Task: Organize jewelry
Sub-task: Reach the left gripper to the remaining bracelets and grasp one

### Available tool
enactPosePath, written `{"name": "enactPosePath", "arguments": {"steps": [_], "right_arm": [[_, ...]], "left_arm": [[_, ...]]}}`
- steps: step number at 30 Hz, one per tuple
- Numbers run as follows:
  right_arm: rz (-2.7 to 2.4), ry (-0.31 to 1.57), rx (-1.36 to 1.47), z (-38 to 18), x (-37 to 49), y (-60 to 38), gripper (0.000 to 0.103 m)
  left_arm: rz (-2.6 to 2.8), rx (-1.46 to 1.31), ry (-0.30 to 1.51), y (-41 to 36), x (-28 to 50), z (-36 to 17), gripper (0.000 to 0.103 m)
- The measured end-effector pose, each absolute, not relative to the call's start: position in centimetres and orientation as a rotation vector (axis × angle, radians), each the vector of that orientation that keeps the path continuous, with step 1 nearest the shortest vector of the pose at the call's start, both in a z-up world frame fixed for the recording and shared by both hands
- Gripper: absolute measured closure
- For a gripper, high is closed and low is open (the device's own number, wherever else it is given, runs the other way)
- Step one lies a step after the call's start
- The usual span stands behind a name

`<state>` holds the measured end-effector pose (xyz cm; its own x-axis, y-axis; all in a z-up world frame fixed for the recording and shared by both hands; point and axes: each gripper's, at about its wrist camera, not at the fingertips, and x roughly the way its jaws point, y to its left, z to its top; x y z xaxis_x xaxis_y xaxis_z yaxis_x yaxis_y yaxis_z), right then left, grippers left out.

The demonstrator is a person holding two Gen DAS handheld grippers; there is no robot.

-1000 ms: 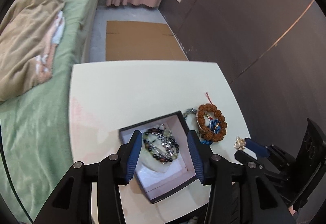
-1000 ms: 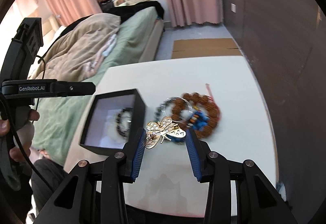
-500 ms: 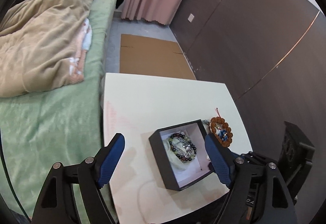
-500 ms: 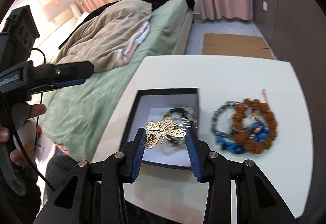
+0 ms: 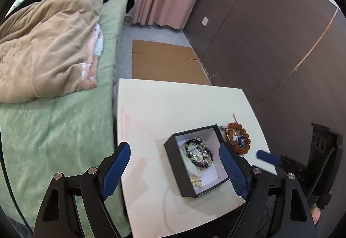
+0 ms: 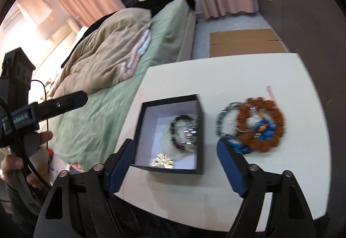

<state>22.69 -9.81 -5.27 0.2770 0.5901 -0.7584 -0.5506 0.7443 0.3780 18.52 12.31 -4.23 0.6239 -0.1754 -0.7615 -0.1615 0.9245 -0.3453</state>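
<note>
Left gripper (image 5: 175, 164): jaws wide apart, nothing between the blue pads, pitched steeply down over the table's near edge; jaws have just been opening. Right gripper (image 6: 176, 165): jaws have just been opening, now spread wide and empty, also angled down at the near edge. The person's left hand (image 6: 23, 158) wraps the left gripper's handle, fingers curled round it.

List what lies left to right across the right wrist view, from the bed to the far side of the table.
Green bed → black box holding the dark bead bracelet and gold brooch → steel-bead bracelet → brown bead bracelet → bare white table.
</note>
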Motion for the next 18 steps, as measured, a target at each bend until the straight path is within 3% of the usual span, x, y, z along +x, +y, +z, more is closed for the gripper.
{"name": "enactPosePath", "arguments": {"steps": [6, 18], "right_arm": [[0.698, 1.043, 0.157, -4.5, 23.7, -13.9, 0.000], [0.581, 1.020, 0.154, -4.6, 24.1, -19.3, 0.000]], "left_arm": [[-0.041, -0.381, 0.898, 10.4, 19.2, -3.9, 0.018], [-0.148, -0.326, 0.913, 5.0, 21.8, -3.6, 0.019]]}}
